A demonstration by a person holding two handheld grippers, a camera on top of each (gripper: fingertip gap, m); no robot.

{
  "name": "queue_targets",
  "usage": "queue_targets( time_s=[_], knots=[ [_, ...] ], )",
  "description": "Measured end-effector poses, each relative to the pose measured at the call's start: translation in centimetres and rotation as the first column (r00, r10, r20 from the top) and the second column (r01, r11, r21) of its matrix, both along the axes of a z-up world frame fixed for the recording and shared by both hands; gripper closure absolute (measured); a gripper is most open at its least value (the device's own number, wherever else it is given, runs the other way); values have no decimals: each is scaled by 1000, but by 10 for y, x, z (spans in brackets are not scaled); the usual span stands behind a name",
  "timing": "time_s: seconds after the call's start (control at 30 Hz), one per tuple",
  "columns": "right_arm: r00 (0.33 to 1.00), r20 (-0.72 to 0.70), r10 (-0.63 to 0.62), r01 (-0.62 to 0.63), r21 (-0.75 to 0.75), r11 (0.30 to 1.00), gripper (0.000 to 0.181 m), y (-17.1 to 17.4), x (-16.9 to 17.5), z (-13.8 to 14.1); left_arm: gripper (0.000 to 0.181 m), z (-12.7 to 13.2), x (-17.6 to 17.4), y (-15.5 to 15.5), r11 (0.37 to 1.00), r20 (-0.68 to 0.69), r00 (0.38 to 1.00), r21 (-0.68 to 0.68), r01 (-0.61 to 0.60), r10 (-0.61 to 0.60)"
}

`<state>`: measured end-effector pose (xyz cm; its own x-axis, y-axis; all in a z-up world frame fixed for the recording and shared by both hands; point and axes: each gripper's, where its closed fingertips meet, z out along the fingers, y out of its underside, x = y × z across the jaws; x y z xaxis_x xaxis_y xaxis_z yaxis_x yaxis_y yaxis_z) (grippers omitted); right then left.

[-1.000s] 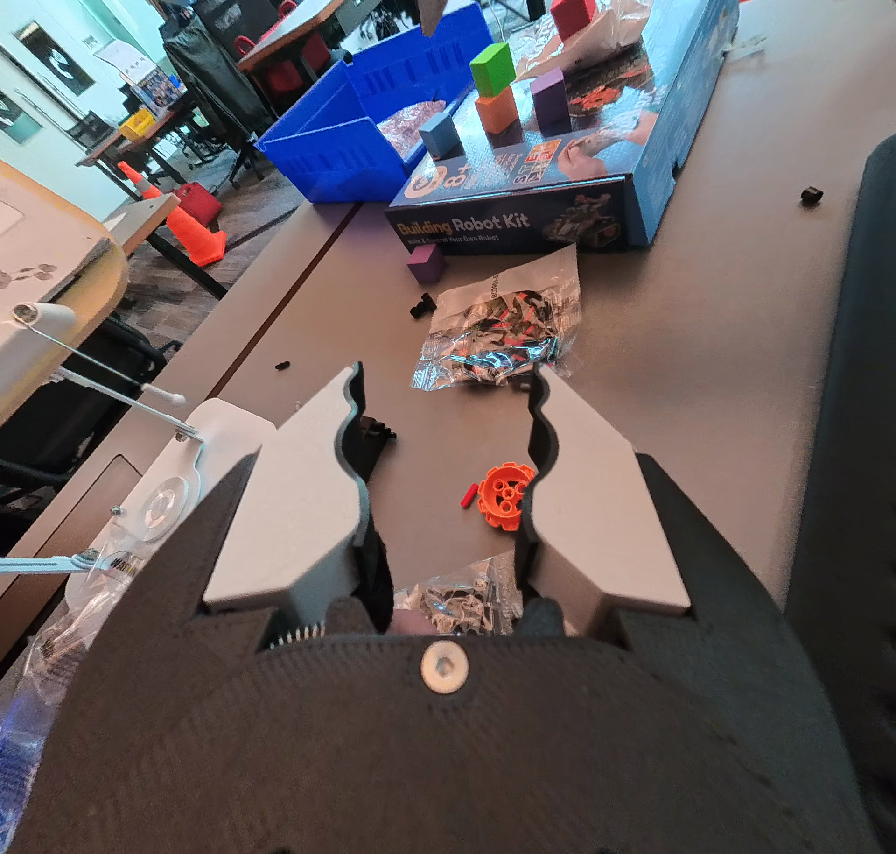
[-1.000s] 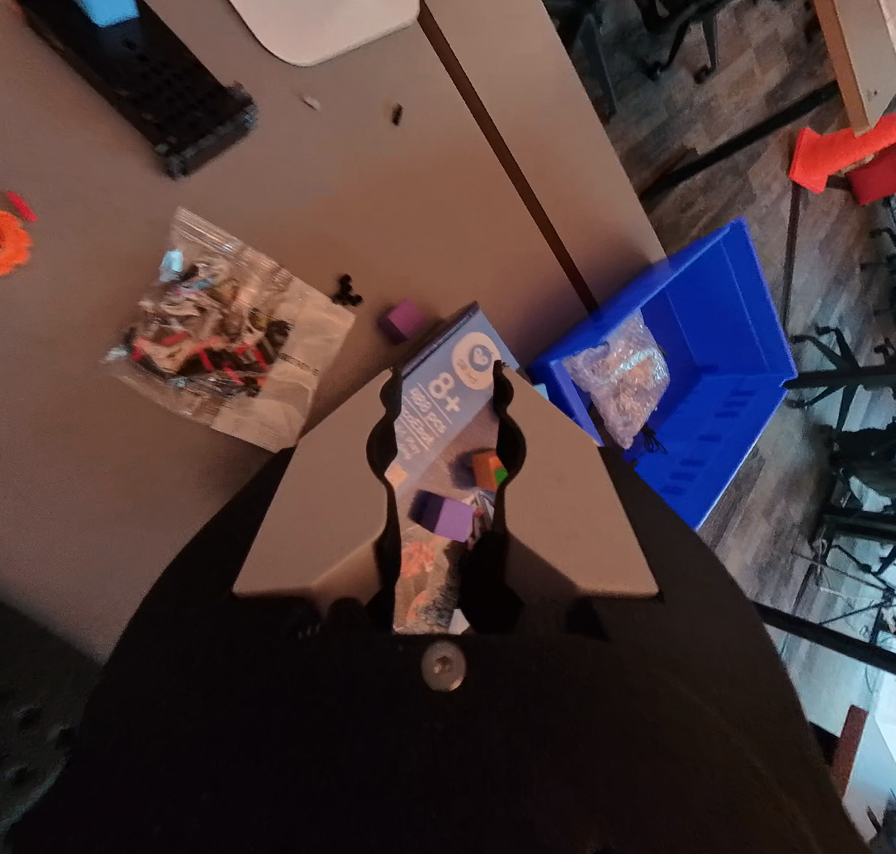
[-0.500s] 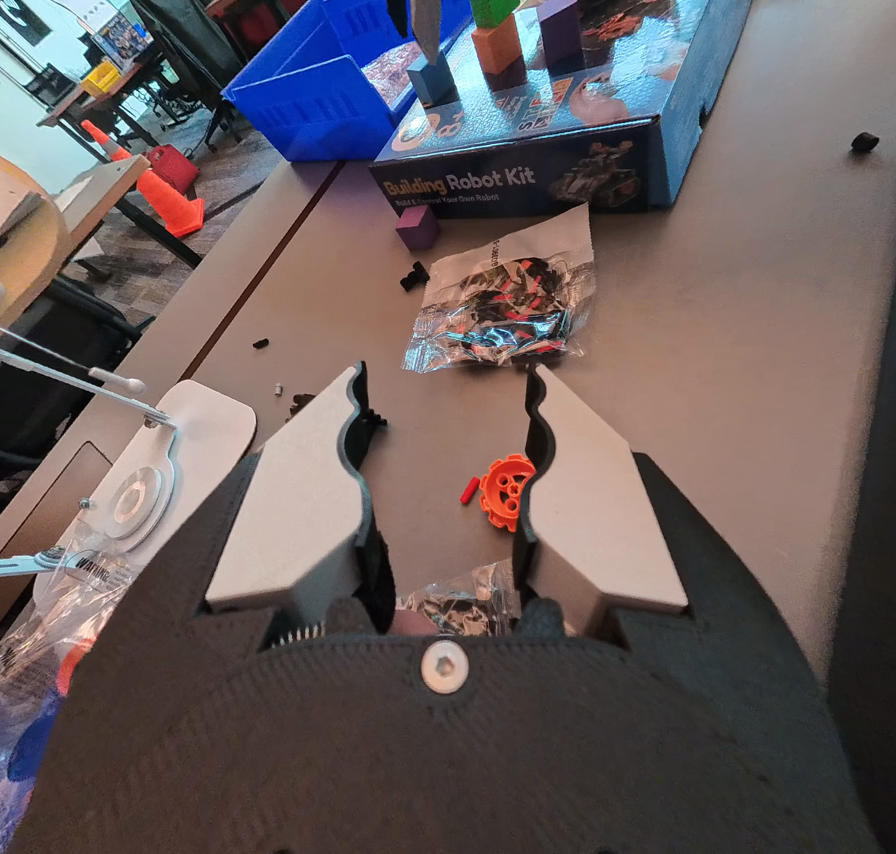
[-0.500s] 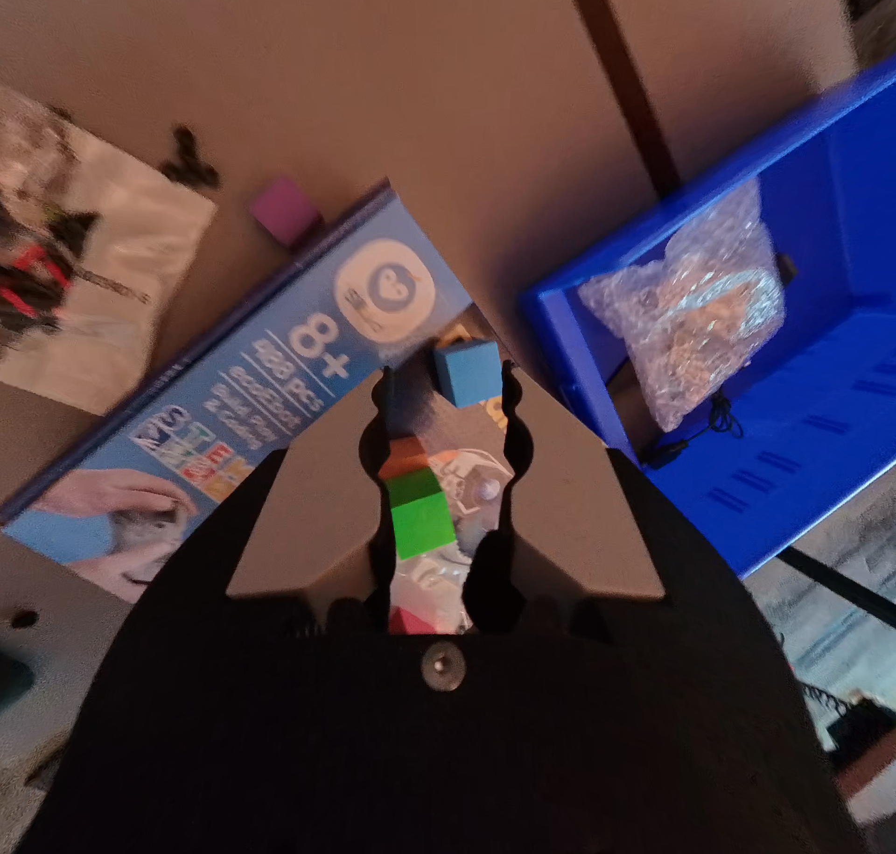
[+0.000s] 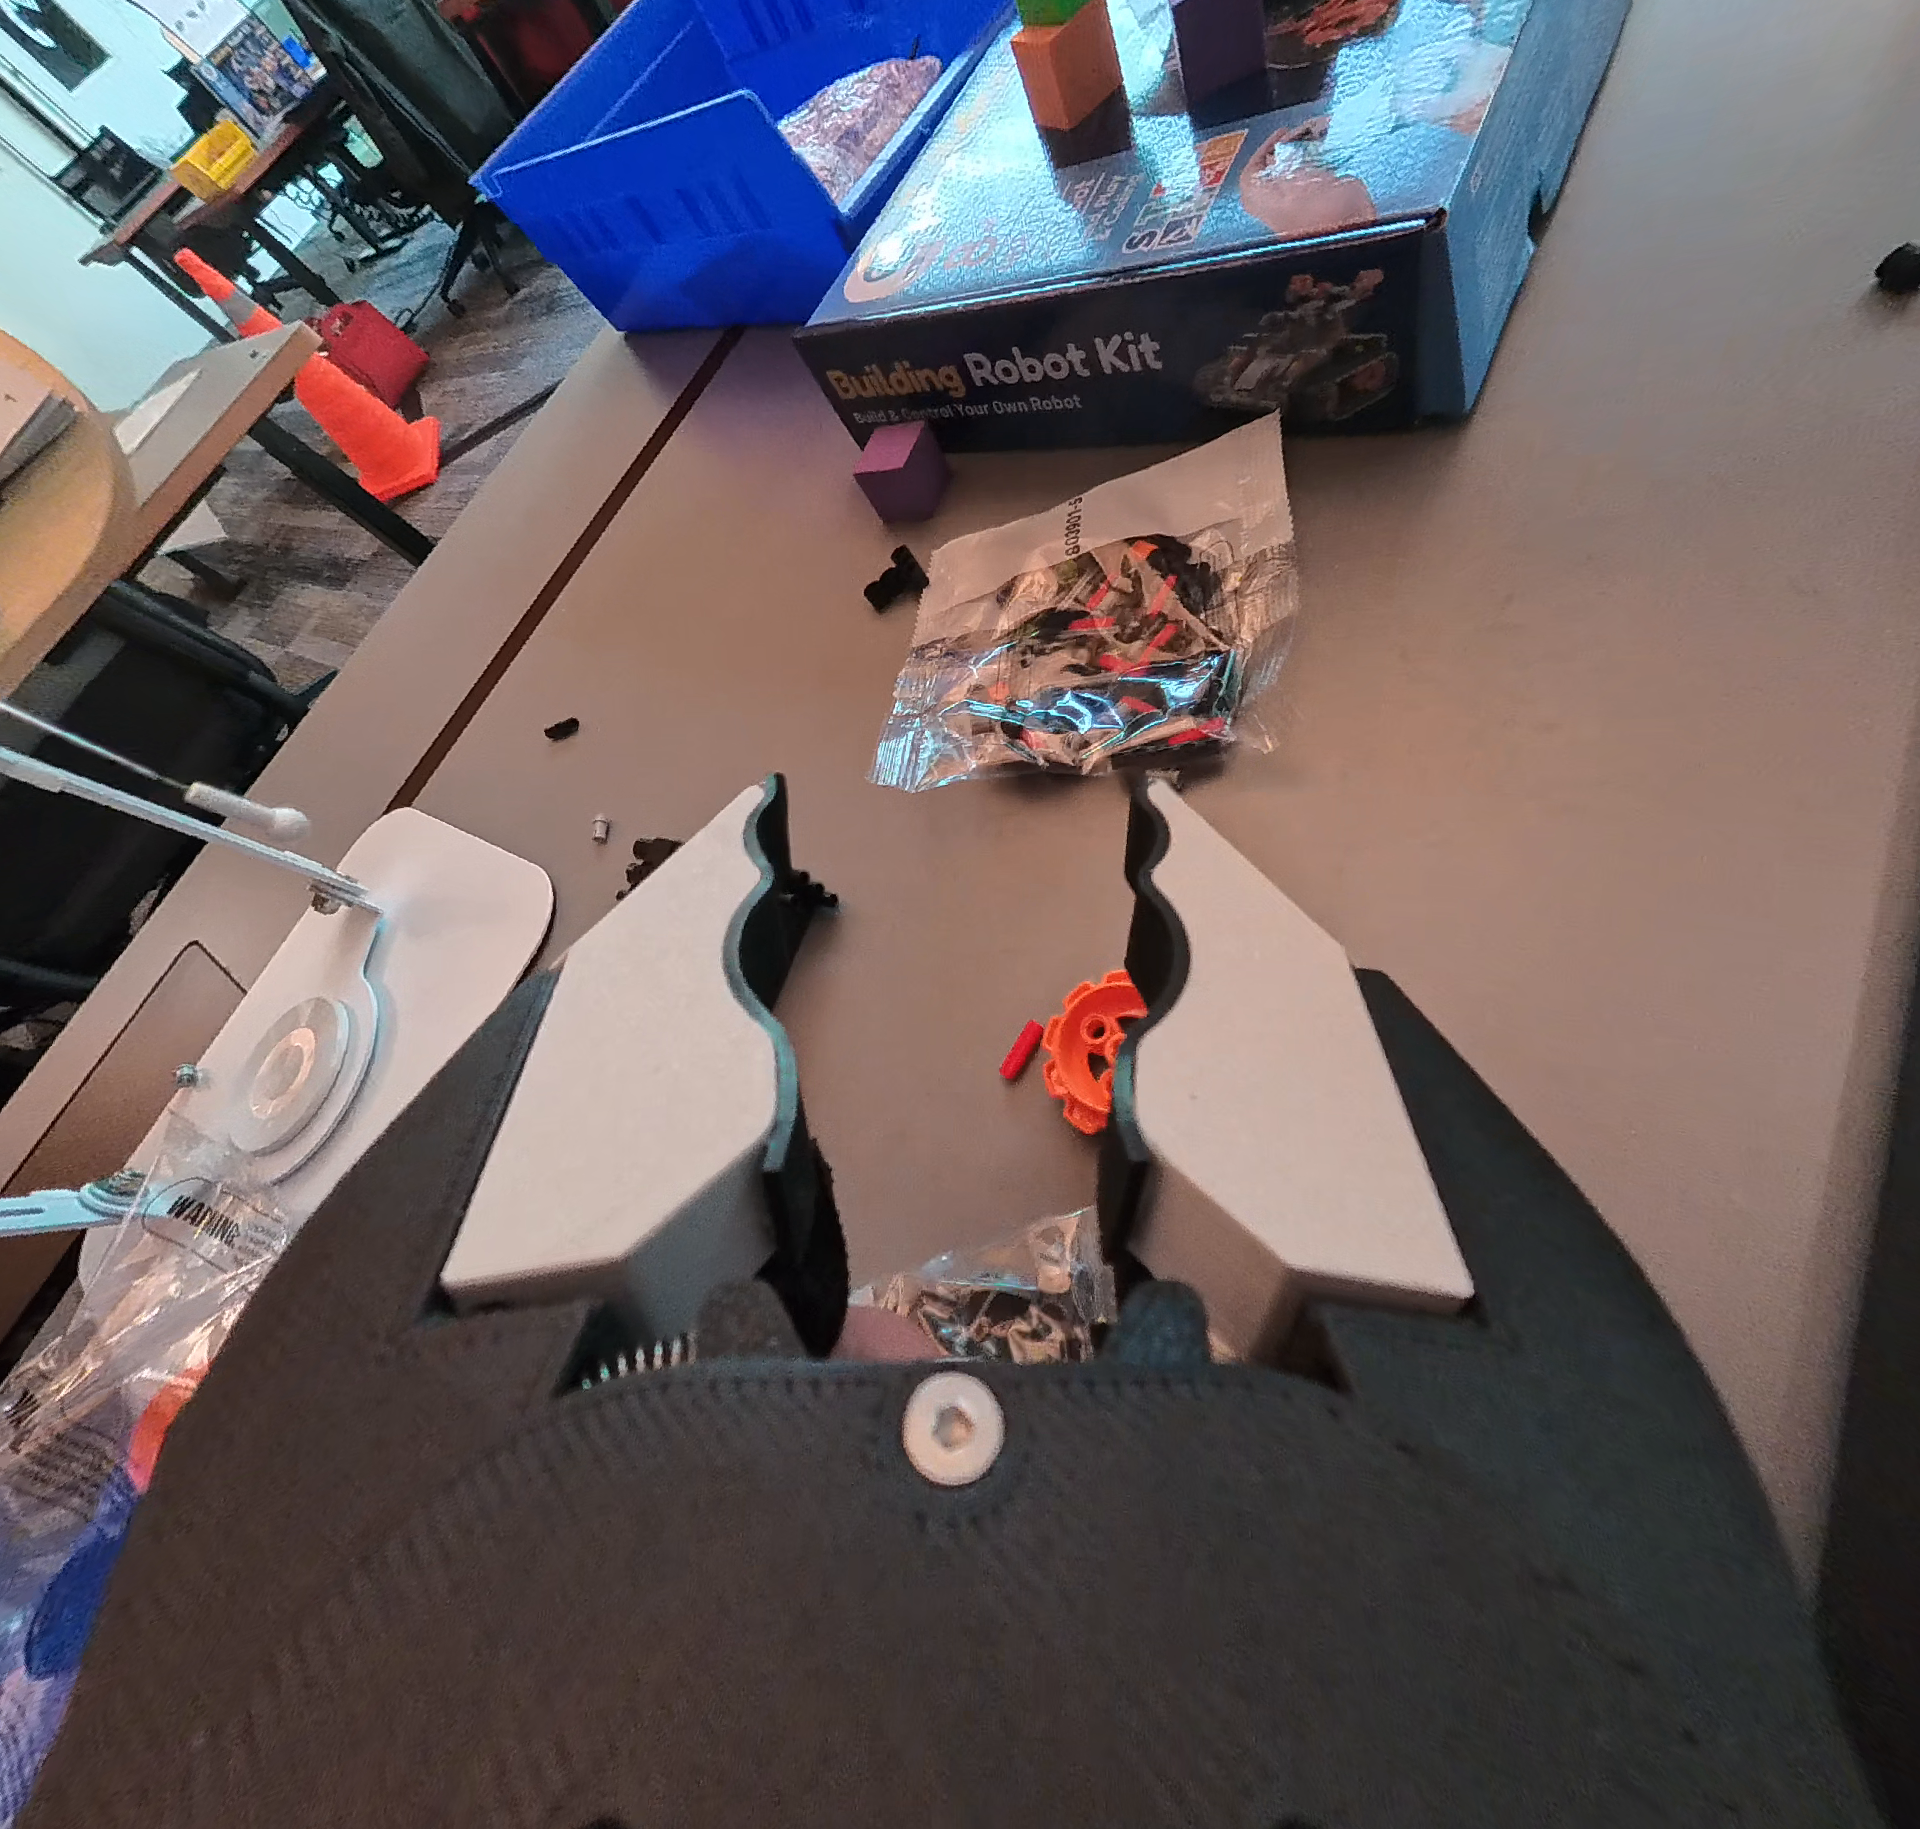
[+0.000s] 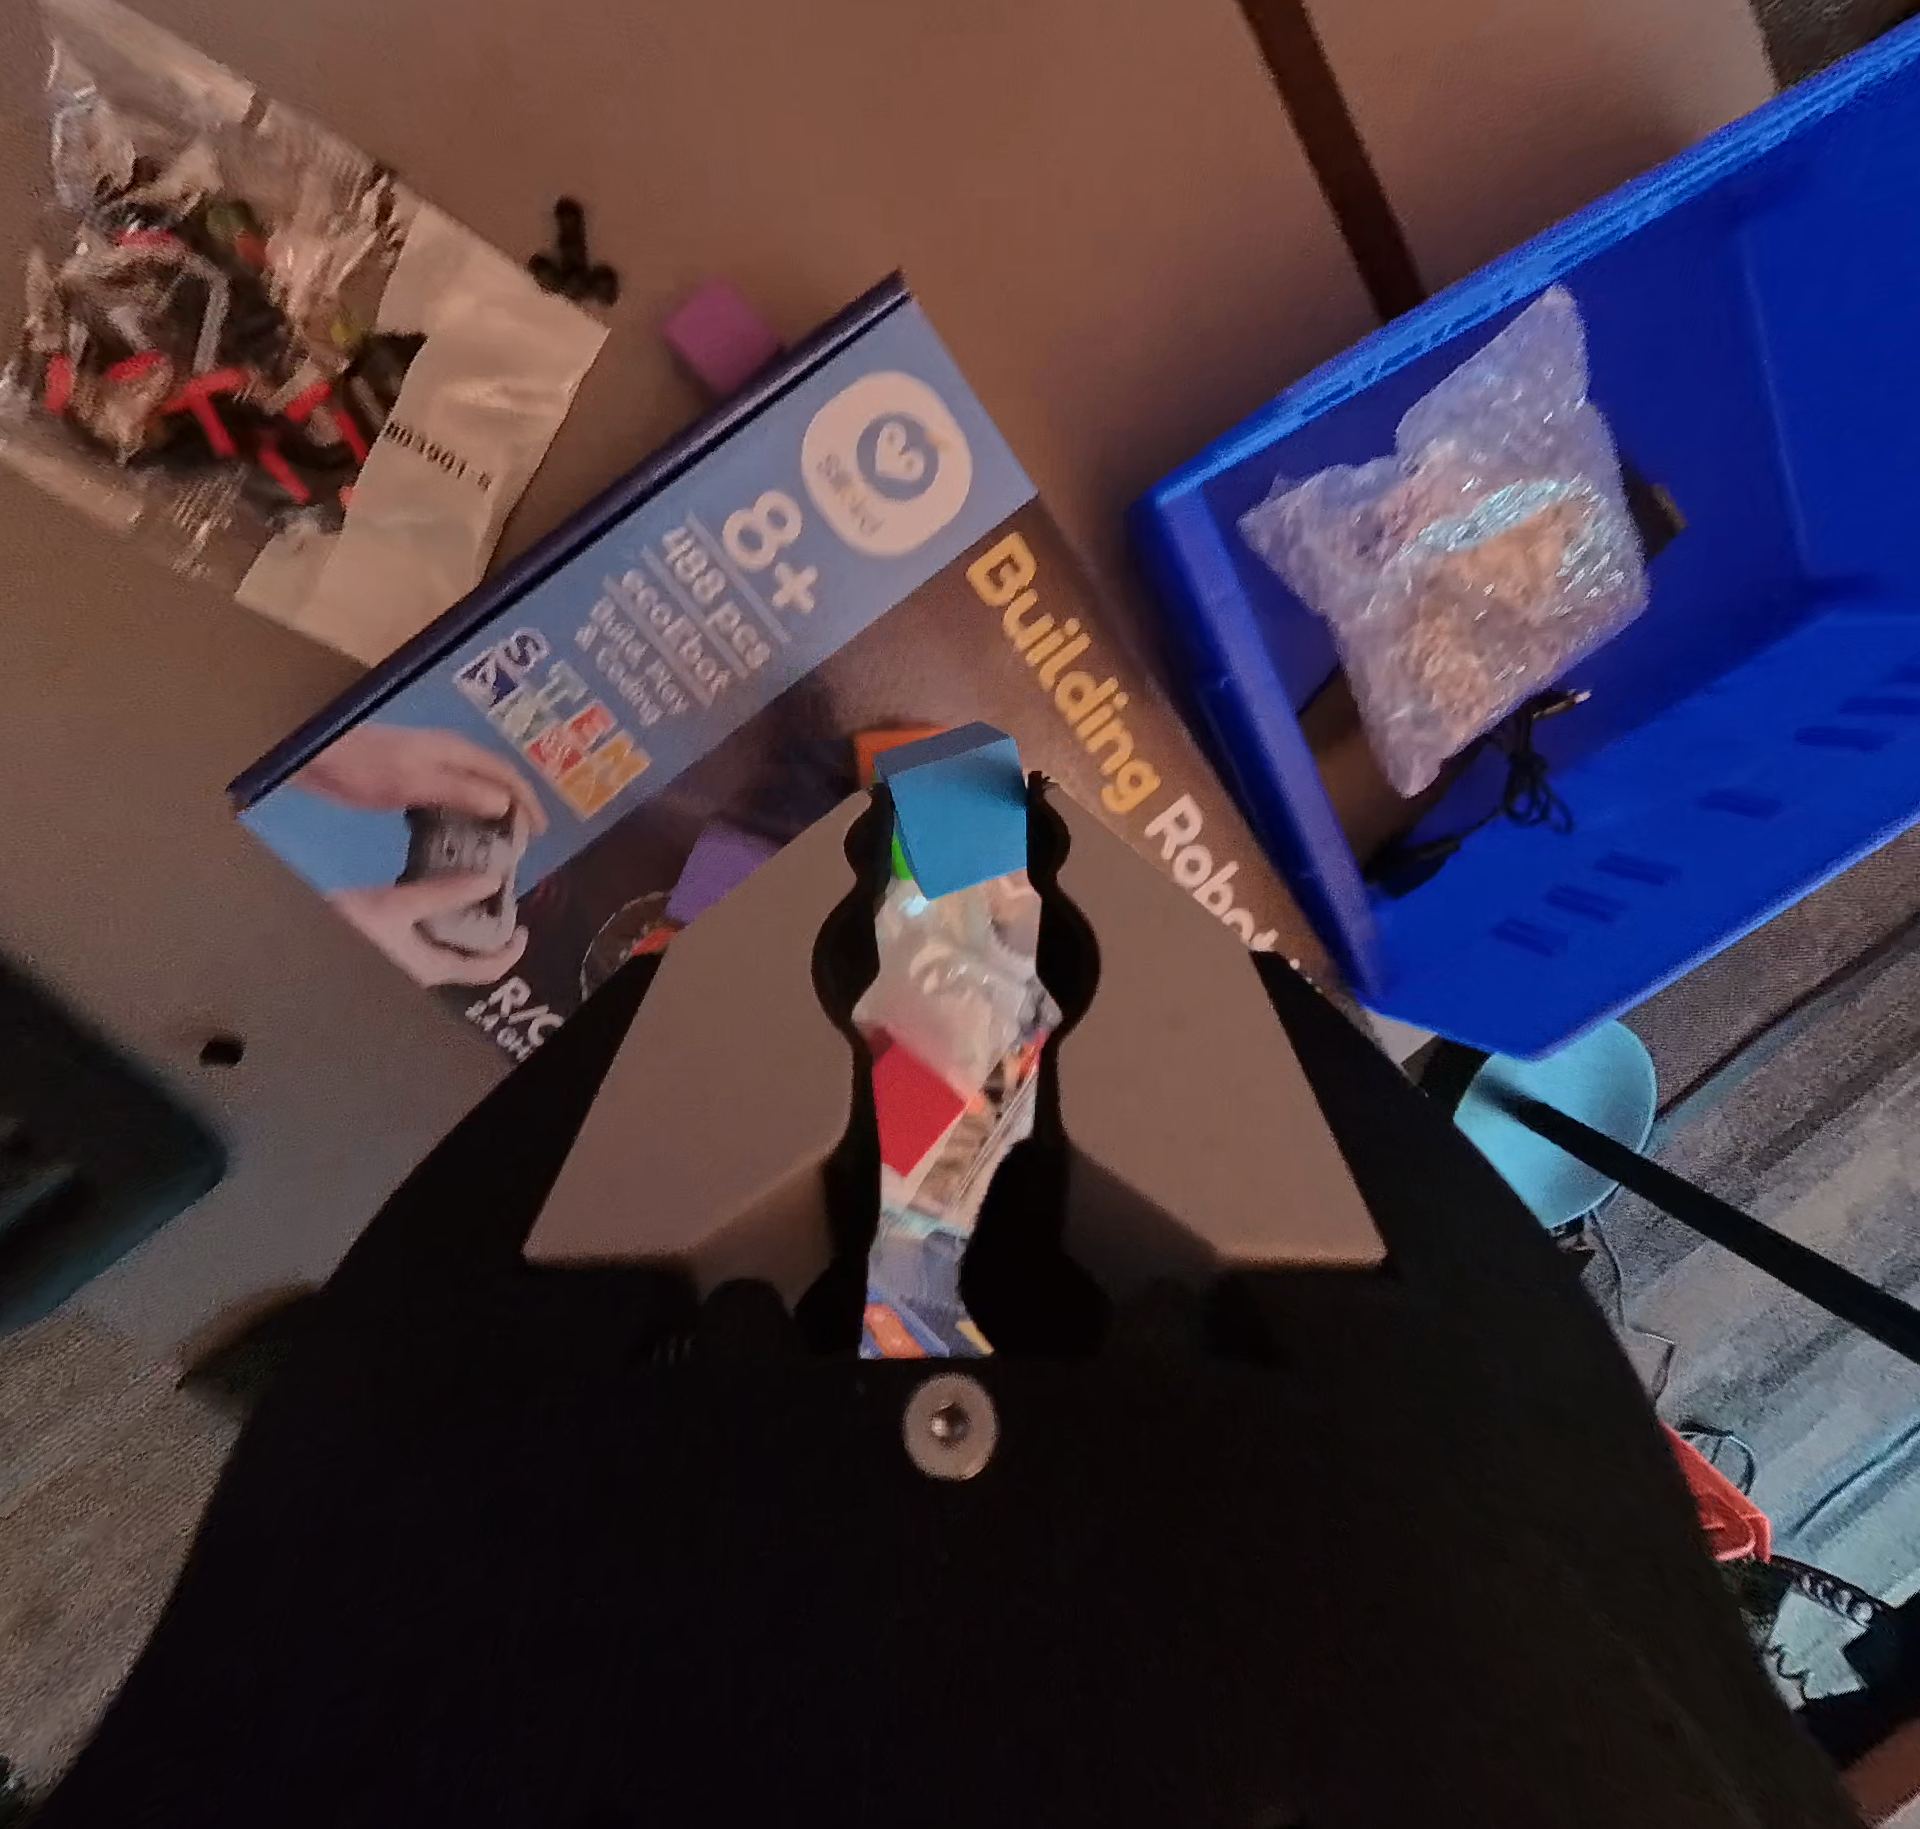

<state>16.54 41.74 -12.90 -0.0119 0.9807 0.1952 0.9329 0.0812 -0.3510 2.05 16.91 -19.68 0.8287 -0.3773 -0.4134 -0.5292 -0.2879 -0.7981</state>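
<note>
Two grippers are in view, and only one carries anything. The right gripper [image 6: 951, 805] is closed on a blue cube [image 6: 956, 823], pinched at the very tips of its fingers above a blue printed box [image 6: 644, 636]. Slivers of an orange cube [image 6: 883, 740] and a green cube [image 6: 900, 860] show just behind and under the blue one; whether it touches them cannot be told from this angle (the picture is dim and a little smeared). Farther back between the fingers lies a red cube [image 6: 914, 1104] on crinkled plastic. To the gripper's right sits a blue bin [image 6: 1766, 636] with a bubble-wrap packet [image 6: 1455, 584] in it.

The left gripper [image 5: 956, 803] hangs over the counter [image 5: 1558, 844] with its jaws wide apart and nothing between them. An orange gear wheel [image 5: 1086, 1047] lies just beside its right finger, partly hidden by it, with a small red pin [image 5: 1020, 1049] next to that. Ahead of the gripper is a clear bag of parts [image 5: 1091, 657], then a loose purple cube [image 5: 900, 470] against the box's near edge. On the box top beyond, the green cube stands on the orange one, and a purple block [image 5: 1216, 29] stands alone beside them. Left of the gripper is a white base plate [image 5: 436, 927].
</note>
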Motion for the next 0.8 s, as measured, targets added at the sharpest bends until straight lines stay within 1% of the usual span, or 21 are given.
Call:
queue_targets(
  time_s=[0.07,0.13,0.23,0.3,0.4,0.5,0.53,0.7,0.8],
  knots=[
    [1000,15,-4,4,-9,1000,157,-1,10,-2,118,-1,3,0,1000,-4,1000,-1,7,-7],
    [999,40,2,-1,-27,1000,155,-2,14,-11,118,-1,4,1,1000,-11,1000,-1,11,-11],
    [996,88,14,-12,-27,1000,139,-2,15,-27,118,-3,3,0,1000,-17,1000,-5,11,-11],
    [994,103,19,-17,-17,1000,137,0,15,-33,118,-4,2,1,1000,-16,1000,-6,7,-7],
    [995,92,30,-26,-48,999,138,0,9,-39,118,-5,1,2,1000,-12,1000,-9,7,-7],
    [989,142,35,-27,-56,998,152,4,12,-51,117,-6,2,2,1000,-17,1000,-13,10,-10],
    [989,140,41,-32,-60,998,154,4,11,-51,117,-7,2,2,1000,-20,1000,-14,10,-10],
    [992,95,77,-72,-59,996,155,-2,-1,-39,118,-5,1,2,1000,-15,1000,-12,8,-8],
    [987,142,75,-70,-45,997,154,0,-1,-46,117,-6,2,1,1000,-20,1000,-17,10,-11]
  ],
)
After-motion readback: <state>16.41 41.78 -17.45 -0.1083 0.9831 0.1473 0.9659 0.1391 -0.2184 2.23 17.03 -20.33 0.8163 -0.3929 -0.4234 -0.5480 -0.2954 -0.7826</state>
